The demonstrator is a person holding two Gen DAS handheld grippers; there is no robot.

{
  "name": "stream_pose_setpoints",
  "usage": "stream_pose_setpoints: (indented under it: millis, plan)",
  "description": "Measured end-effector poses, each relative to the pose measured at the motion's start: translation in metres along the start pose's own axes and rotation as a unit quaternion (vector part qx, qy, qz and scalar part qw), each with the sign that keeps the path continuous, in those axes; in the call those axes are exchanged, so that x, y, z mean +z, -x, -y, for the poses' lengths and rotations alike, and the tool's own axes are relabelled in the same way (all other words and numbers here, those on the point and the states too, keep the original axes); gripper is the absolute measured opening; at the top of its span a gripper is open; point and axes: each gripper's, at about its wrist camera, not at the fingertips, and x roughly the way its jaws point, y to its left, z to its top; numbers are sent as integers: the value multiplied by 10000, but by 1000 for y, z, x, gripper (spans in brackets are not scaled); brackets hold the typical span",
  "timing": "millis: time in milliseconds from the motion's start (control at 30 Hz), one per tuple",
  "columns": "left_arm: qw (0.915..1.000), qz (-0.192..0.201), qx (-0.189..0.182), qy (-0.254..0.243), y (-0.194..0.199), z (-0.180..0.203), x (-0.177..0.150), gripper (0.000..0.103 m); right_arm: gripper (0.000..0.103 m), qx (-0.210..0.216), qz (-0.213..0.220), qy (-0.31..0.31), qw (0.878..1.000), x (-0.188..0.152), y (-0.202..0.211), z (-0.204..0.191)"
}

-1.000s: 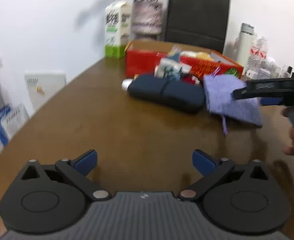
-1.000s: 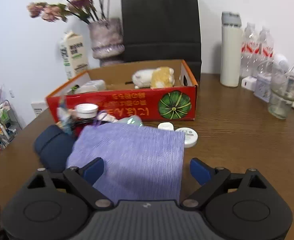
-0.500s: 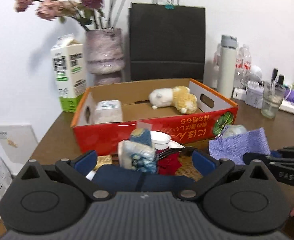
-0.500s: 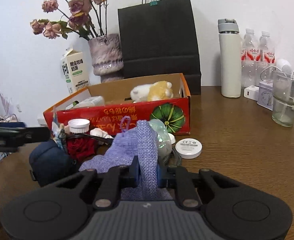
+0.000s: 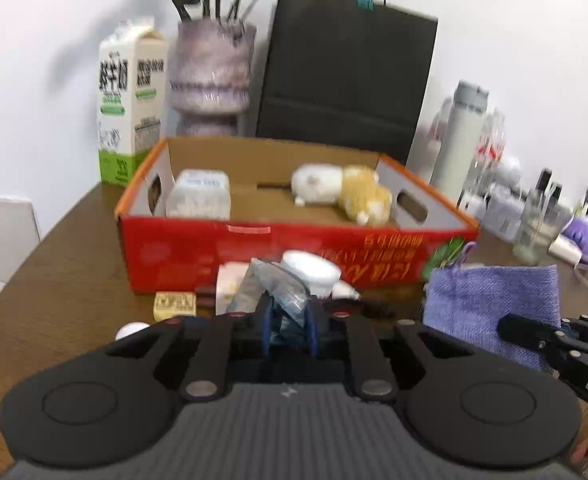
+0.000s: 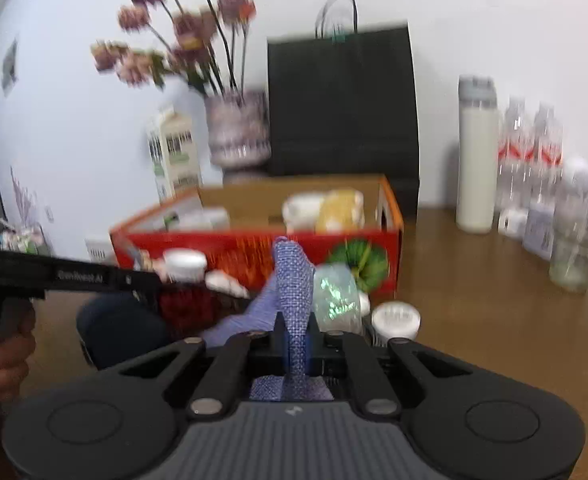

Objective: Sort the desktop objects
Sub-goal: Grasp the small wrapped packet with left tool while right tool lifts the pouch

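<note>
Now my right gripper [image 6: 297, 344] pinches the purple pouch [image 6: 291, 280] and my left gripper [image 5: 287, 326] is closing on a crinkly packet [image 5: 273, 284], both presumably bound for the box [image 5: 294, 248].

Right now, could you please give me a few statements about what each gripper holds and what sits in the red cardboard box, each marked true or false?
1. The right gripper is shut on the purple woven cloth pouch. True.
2. The red cardboard box is empty. False: a white and yellow plush toy and a clear plastic container lie in it.
3. The left gripper has a crinkled clear plastic packet between its closing jaws. True.
4. The green and white milk carton lies on its side inside the box. False: it stands upright behind the box.
5. The black paper bag stands behind the box. True.
</note>
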Motion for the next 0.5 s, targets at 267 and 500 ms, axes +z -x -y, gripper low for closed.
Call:
stream_pose_setpoints:
  millis: [267, 500]
  plan:
    - [9936, 959, 68, 596, 97, 3, 2, 14, 6, 239, 1045, 496, 9930, 8, 49, -21]
    - [9950, 668, 190, 714, 154, 11, -58, 14, 6, 328, 895, 1676, 9812, -32, 113, -82]
